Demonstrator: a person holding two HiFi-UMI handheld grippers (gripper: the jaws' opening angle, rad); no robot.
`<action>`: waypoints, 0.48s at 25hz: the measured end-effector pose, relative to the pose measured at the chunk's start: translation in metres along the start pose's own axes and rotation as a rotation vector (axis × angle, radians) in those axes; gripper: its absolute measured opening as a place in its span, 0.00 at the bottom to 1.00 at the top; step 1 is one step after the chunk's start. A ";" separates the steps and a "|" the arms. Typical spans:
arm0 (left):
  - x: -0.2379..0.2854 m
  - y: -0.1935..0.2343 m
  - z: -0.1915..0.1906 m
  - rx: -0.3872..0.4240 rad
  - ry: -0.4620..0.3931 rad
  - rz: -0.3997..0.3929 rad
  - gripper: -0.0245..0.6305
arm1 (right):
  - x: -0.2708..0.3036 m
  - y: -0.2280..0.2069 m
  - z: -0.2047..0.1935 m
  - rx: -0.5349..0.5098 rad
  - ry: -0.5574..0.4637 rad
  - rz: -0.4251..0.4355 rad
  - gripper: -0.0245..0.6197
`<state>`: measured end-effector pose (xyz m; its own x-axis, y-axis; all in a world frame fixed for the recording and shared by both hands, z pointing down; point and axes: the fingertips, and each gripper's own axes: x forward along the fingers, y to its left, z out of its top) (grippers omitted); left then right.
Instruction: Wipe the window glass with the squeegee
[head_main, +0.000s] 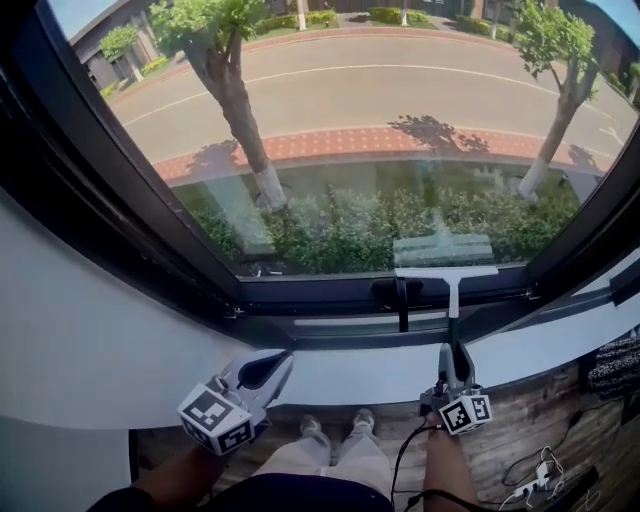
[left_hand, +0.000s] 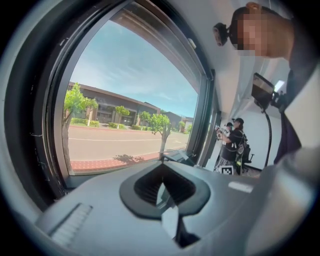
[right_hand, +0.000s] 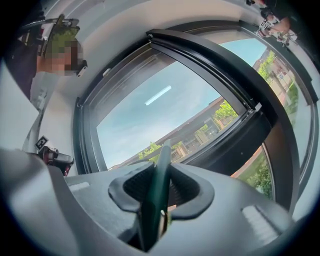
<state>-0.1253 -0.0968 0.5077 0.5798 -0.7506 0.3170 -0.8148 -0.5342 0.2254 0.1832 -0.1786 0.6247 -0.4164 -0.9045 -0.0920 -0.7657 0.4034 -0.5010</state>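
Note:
The squeegee (head_main: 446, 272) has a white blade and a thin handle. Its blade rests low on the window glass (head_main: 380, 130), just above the bottom frame, right of centre. My right gripper (head_main: 455, 358) is shut on the lower end of the handle, over the sill. In the right gripper view the dark green handle (right_hand: 159, 175) runs up between the jaws of the right gripper (right_hand: 161, 186) toward the glass. My left gripper (head_main: 280, 362) hovers at the sill, lower left, apart from the glass. It is shut with nothing in it, as the left gripper view also shows (left_hand: 165, 192).
A black window frame (head_main: 330, 296) with a black latch handle (head_main: 401, 296) runs under the glass. Below is the white sill (head_main: 340, 372). The person's legs and shoes (head_main: 335, 432) stand on the wooden floor, with cables (head_main: 540, 470) at the right. Other people (left_hand: 232, 145) stand farther along the room.

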 end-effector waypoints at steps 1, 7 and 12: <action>0.002 0.000 0.001 -0.002 -0.014 -0.008 0.04 | -0.001 0.006 0.007 -0.011 -0.009 0.012 0.20; 0.012 0.018 0.007 -0.012 -0.058 -0.058 0.04 | 0.006 0.054 0.064 -0.043 -0.117 0.068 0.20; 0.014 0.040 0.035 0.001 -0.140 -0.073 0.04 | 0.044 0.106 0.140 -0.136 -0.247 0.169 0.20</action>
<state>-0.1503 -0.1425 0.4885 0.6321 -0.7564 0.1684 -0.7703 -0.5897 0.2426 0.1526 -0.1949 0.4473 -0.4244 -0.8227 -0.3783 -0.7615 0.5503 -0.3425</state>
